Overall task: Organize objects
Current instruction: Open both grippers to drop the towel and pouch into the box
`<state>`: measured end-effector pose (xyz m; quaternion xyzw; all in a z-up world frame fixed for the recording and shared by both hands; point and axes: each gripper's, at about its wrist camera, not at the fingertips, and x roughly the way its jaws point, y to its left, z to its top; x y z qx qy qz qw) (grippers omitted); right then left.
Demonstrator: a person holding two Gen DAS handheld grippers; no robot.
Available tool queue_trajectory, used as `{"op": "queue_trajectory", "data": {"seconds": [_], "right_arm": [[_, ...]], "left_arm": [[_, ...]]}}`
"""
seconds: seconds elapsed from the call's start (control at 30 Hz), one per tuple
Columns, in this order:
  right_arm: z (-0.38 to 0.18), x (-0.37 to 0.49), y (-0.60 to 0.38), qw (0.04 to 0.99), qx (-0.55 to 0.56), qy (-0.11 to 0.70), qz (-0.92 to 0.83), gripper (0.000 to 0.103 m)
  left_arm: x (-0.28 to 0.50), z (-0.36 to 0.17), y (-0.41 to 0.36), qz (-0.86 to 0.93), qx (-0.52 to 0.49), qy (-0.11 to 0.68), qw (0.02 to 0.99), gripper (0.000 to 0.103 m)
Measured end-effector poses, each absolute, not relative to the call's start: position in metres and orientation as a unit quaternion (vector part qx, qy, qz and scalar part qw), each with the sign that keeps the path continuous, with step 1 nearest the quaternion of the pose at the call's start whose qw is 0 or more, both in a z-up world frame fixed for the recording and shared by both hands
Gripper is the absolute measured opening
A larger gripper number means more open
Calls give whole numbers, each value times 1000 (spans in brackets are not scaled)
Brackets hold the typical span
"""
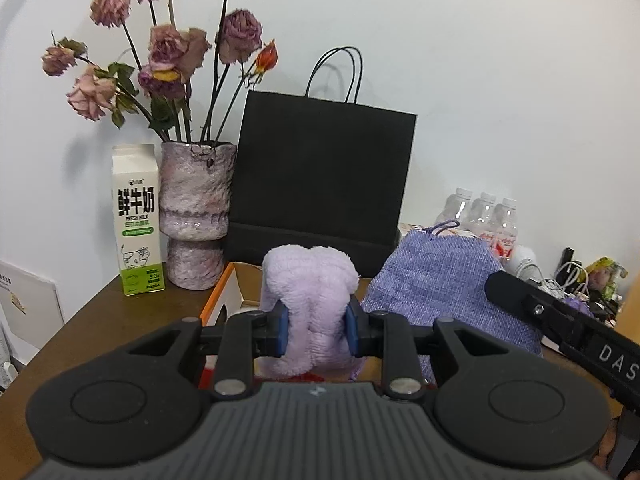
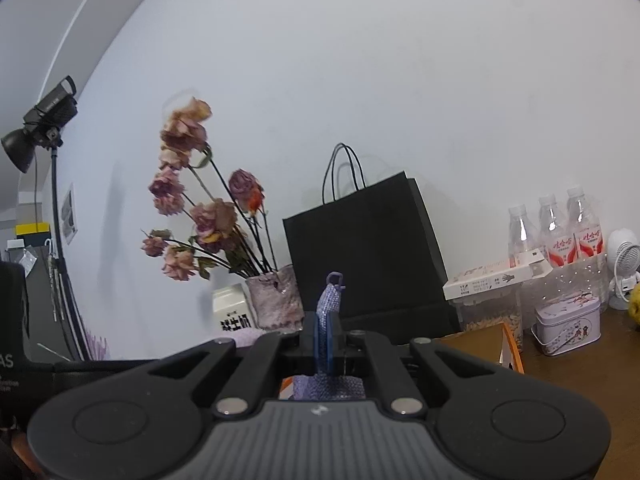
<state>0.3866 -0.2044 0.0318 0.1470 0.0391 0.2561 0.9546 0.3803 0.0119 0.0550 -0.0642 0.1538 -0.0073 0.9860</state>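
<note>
A fluffy lilac towel (image 1: 310,304), rolled into a soft bundle, is pinched between the blue pads of the left gripper (image 1: 316,330), above an orange-edged box (image 1: 218,300) on the brown table (image 1: 100,312). Just to its right, a flat woven purple pouch (image 1: 444,284) (with a small cord loop at its top) is clamped edge-on by the fully closed right gripper (image 2: 325,340). Farther back, a matte black paper bag (image 1: 324,176), a rough mottled vase (image 1: 196,208) of dried roses and a milk carton (image 1: 136,220) are set against the wall.
</note>
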Motion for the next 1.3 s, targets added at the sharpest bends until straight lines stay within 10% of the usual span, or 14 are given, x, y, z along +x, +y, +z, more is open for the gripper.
{"op": "queue_trajectory", "data": {"seconds": [0.73, 1.0, 1.03, 1.13, 1.3], "right_arm": [[5, 521, -191, 960, 129, 136, 208, 3], [-6, 535, -189, 966, 88, 178, 168, 15], [-7, 535, -189, 966, 83, 182, 164, 19], [-8, 535, -189, 968, 72, 189, 148, 73], [-2, 529, -185, 970, 55, 190, 139, 97]], "left_arm": [[513, 20, 34, 5, -65, 230, 971, 28], [527, 11, 40, 14, -52, 235, 970, 66], [528, 12, 41, 18, -51, 233, 971, 74], [526, 15, 45, 31, -53, 222, 973, 100], [519, 23, 51, 38, -62, 218, 973, 103]]}}
